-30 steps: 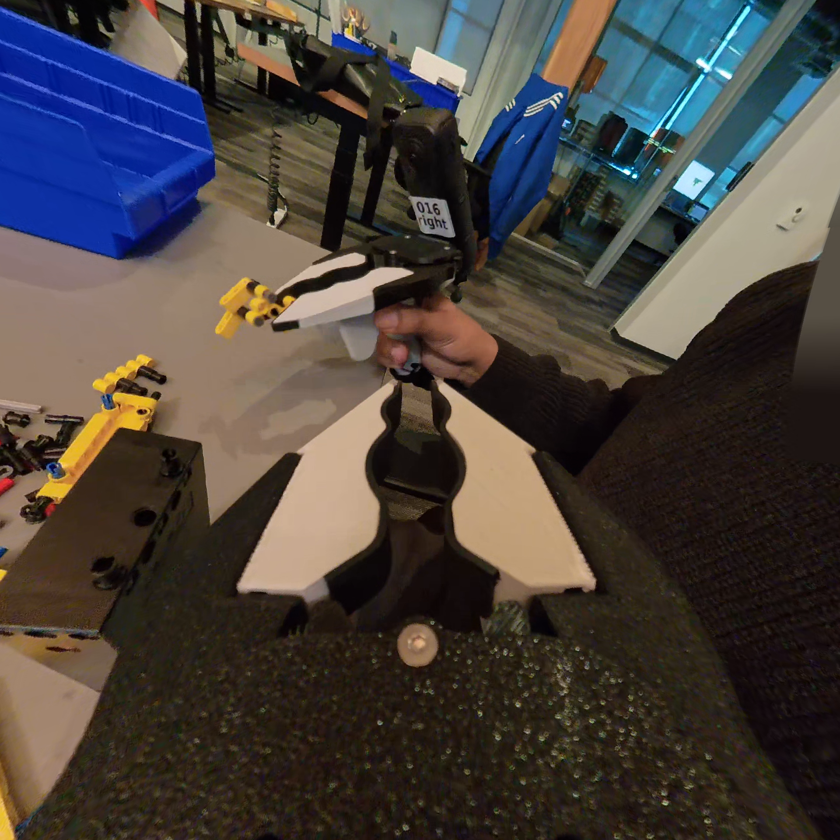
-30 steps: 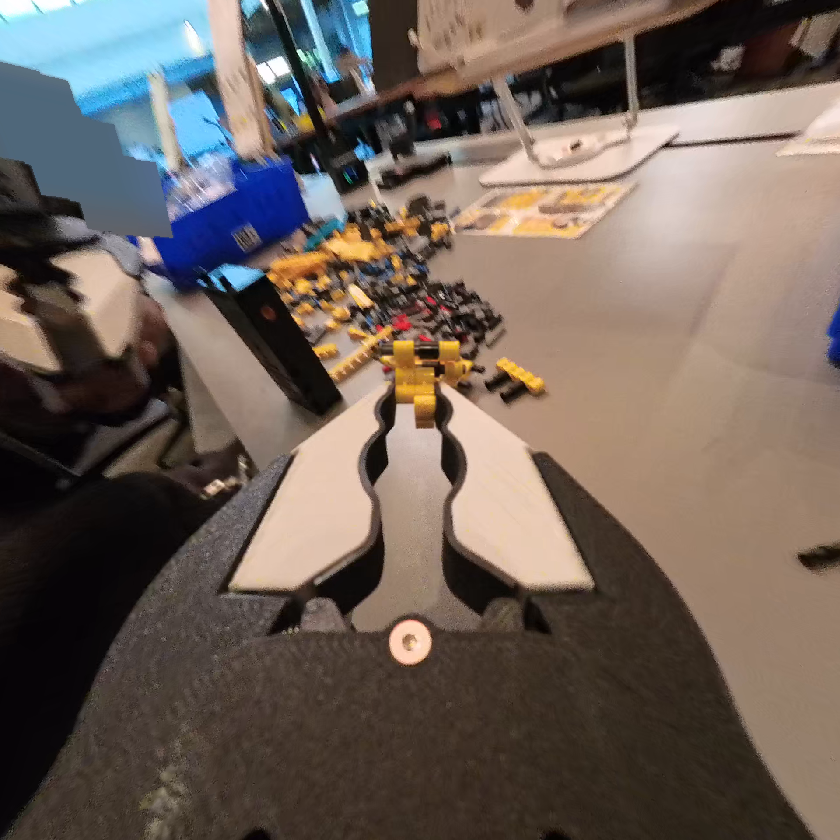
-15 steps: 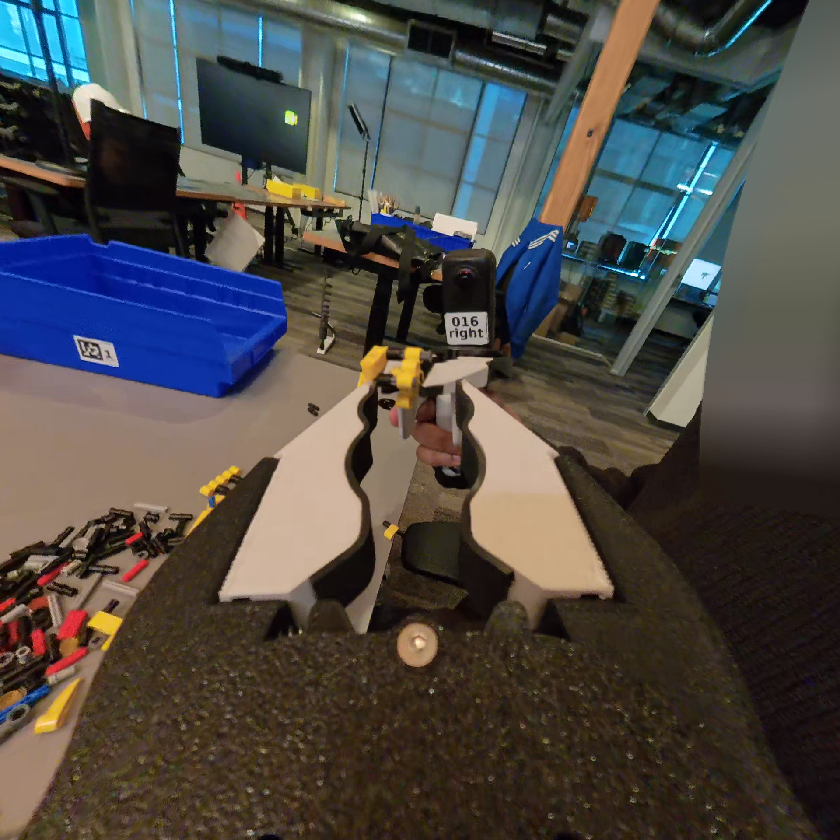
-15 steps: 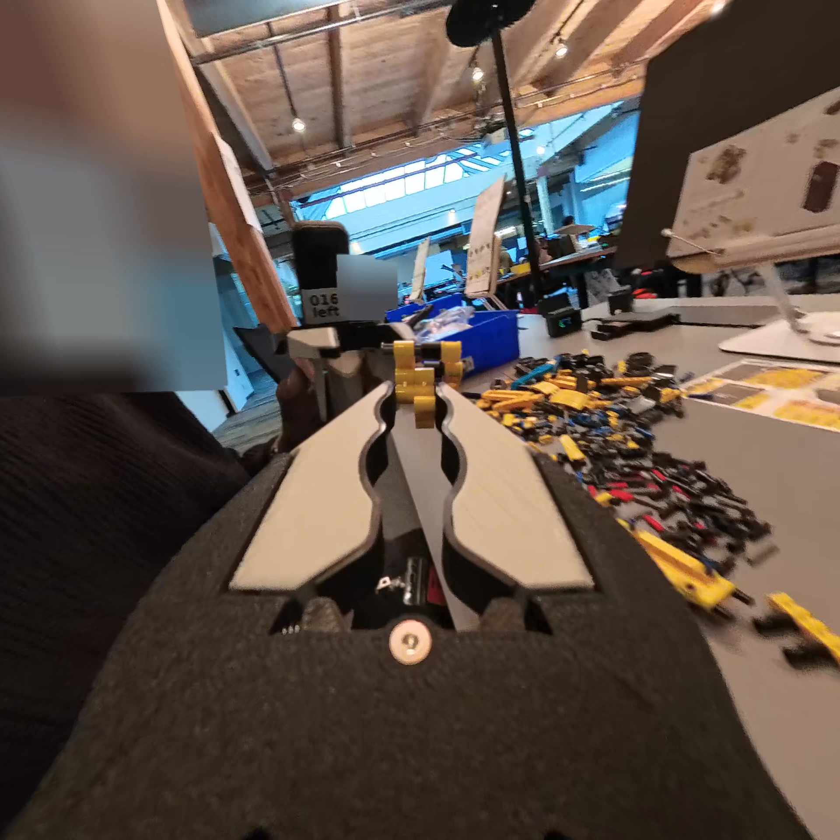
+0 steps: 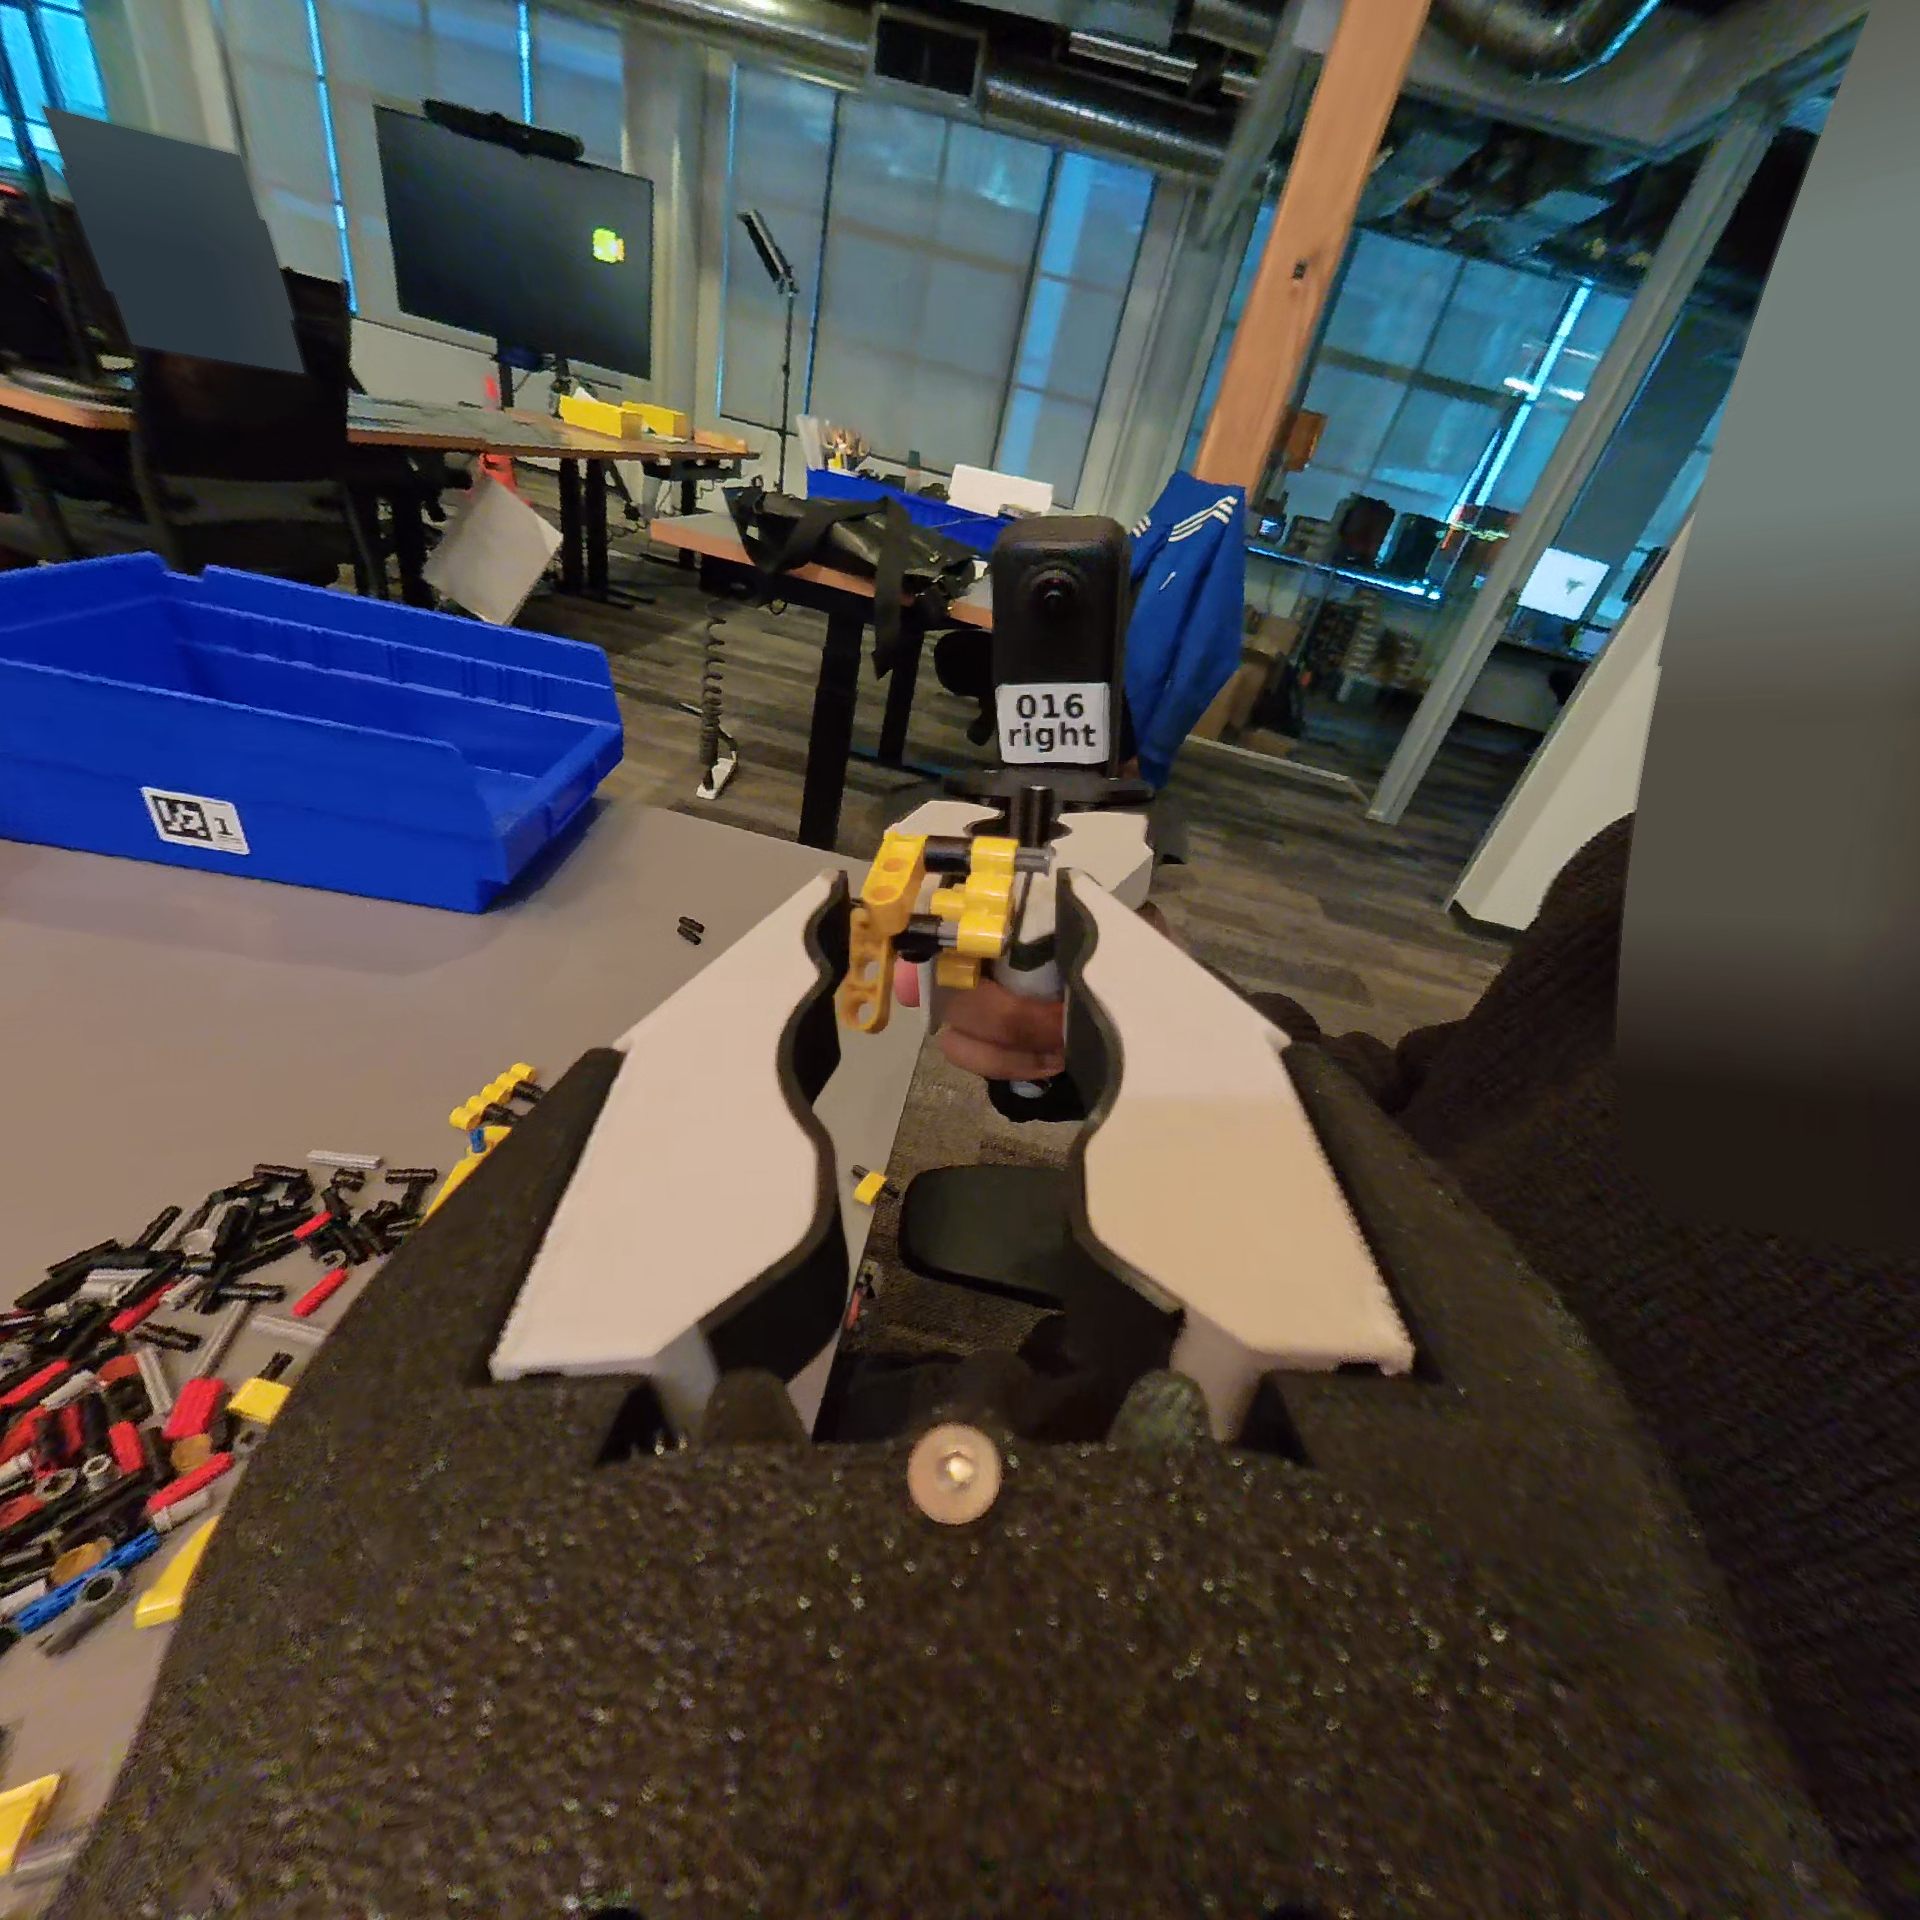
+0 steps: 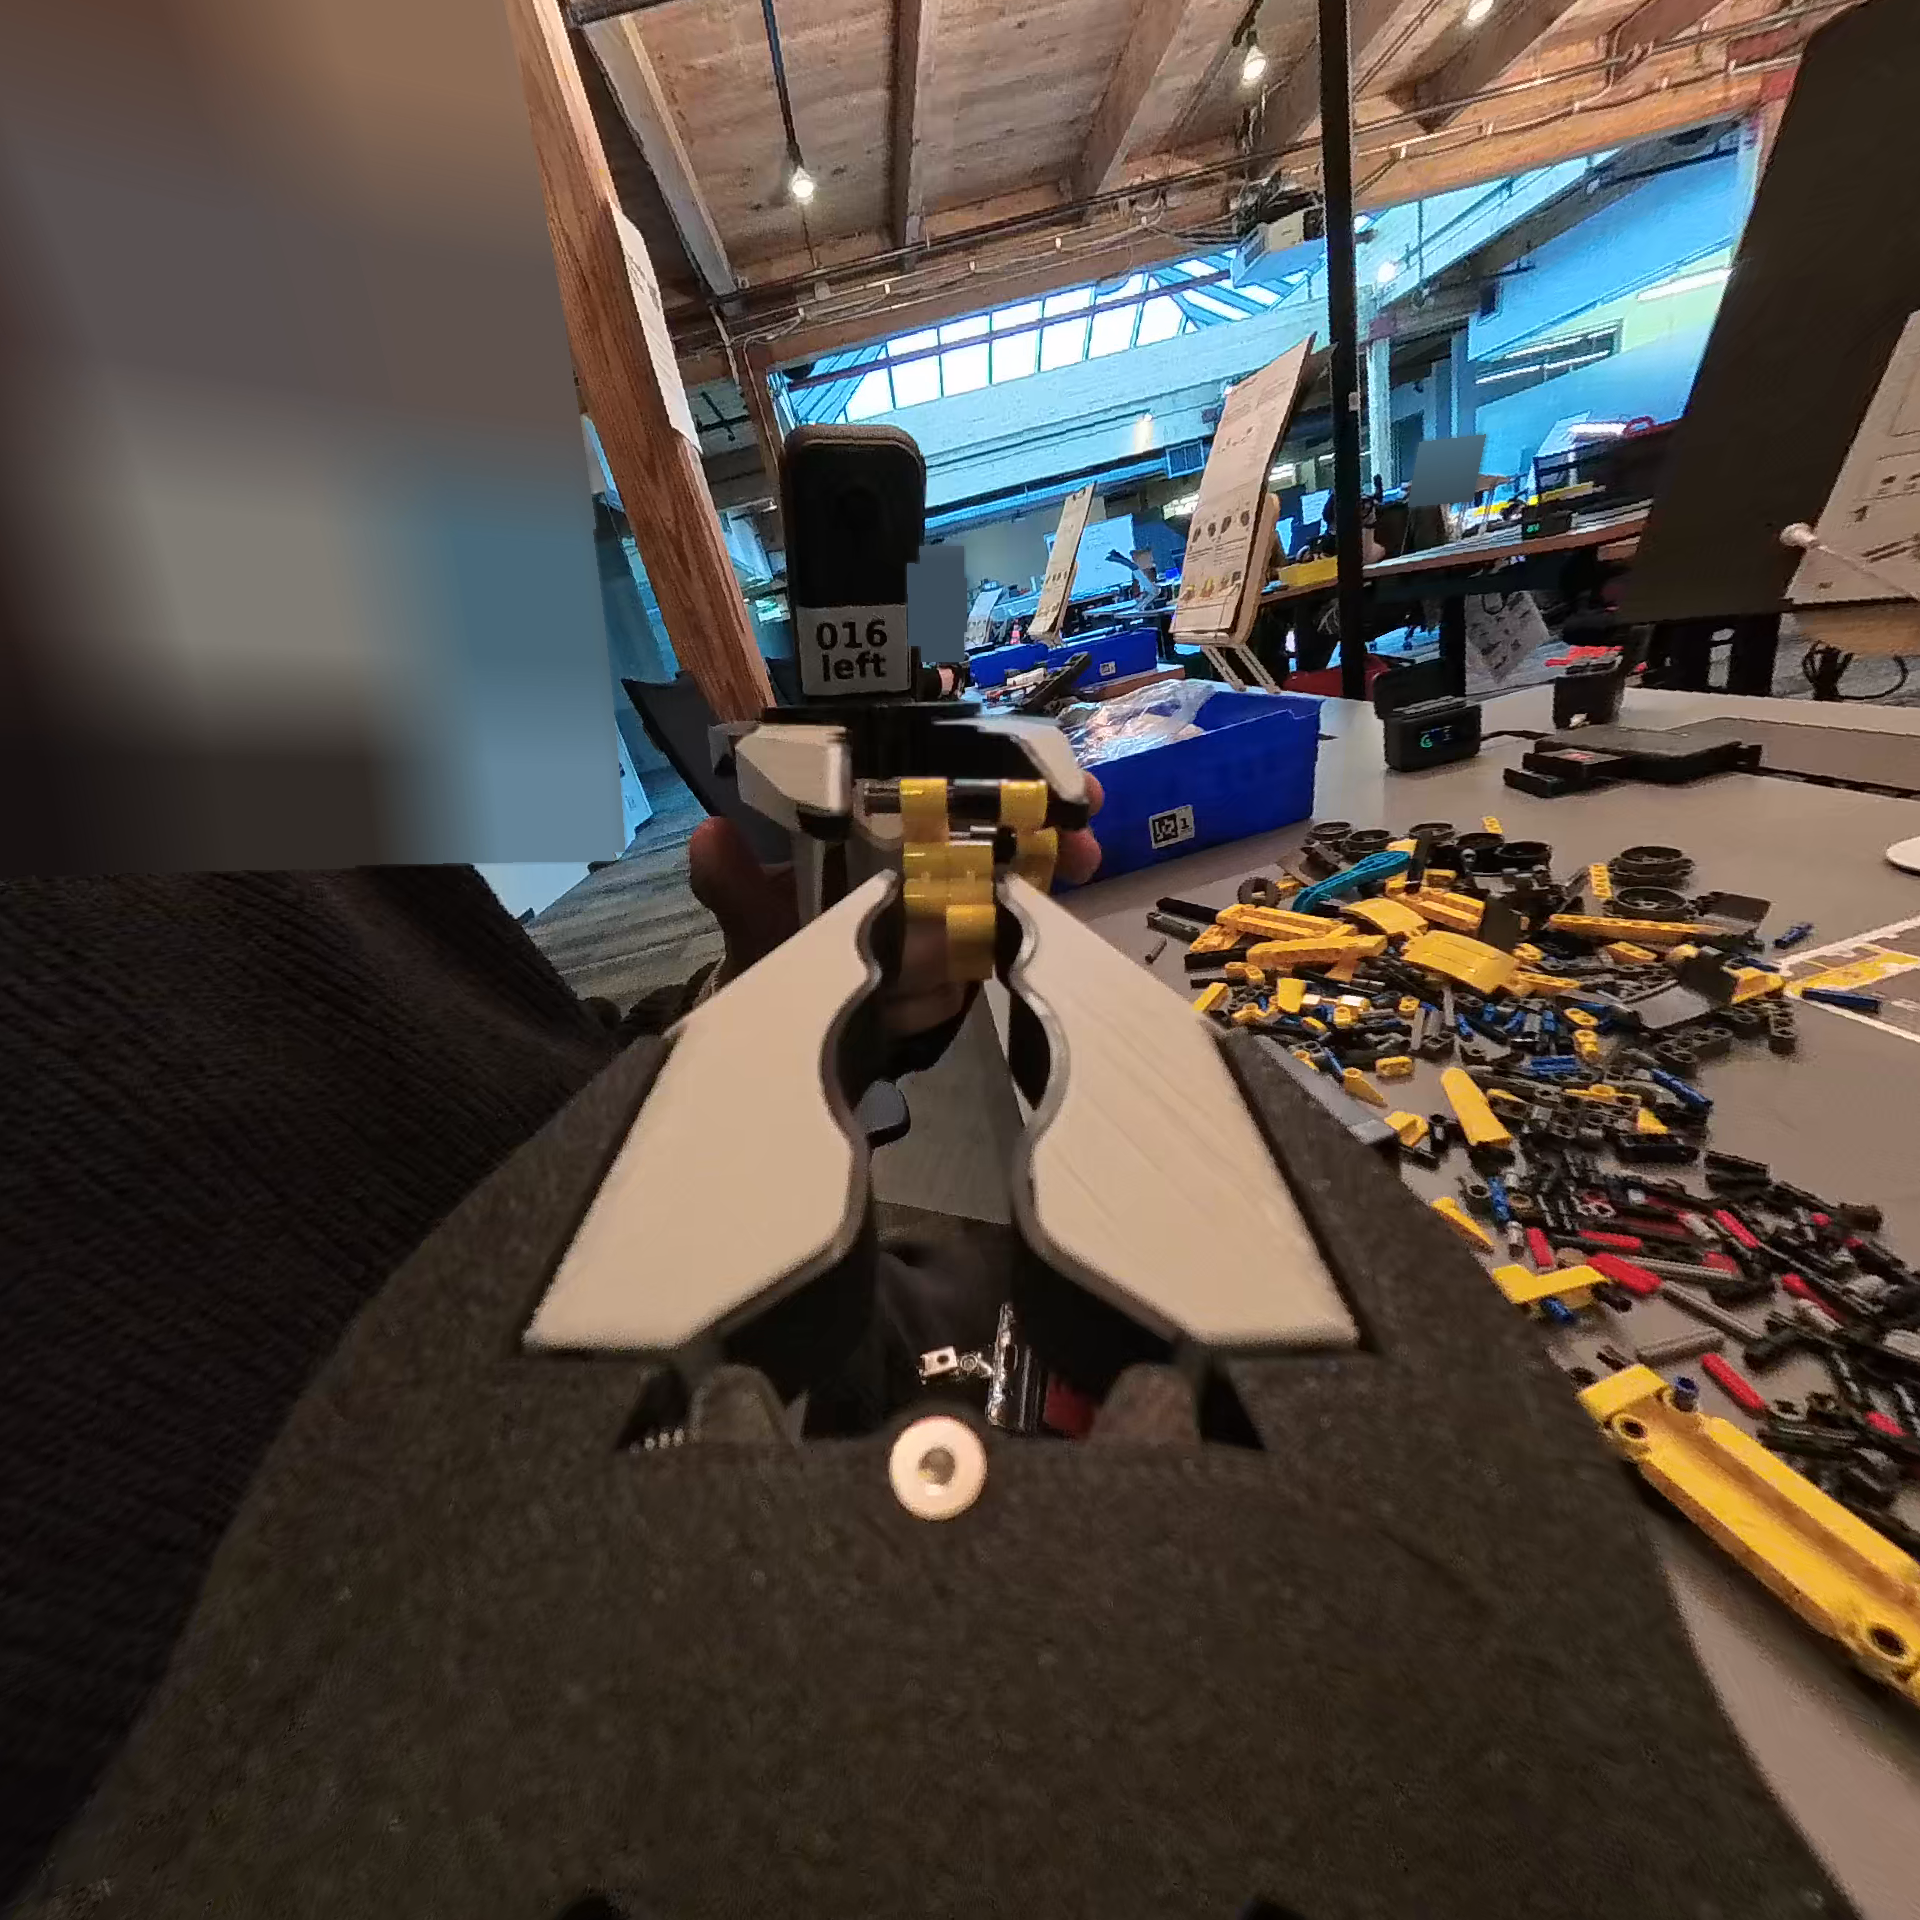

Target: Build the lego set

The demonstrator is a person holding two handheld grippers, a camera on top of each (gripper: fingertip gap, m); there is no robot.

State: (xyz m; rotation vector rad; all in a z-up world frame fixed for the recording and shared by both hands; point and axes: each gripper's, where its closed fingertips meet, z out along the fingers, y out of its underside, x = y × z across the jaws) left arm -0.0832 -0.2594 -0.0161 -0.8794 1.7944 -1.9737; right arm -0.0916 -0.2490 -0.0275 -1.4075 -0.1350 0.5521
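The two grippers are lifted above the table and point at each other, tips almost meeting. The left gripper has its white fingers spread apart, with a wide gap between them. The right gripper has its fingers drawn close at the tips, pinching a small yellow piece. A hand grips the right gripper's handle from below; another hand grips the left one's. Dark knitted sleeves cover both arms.
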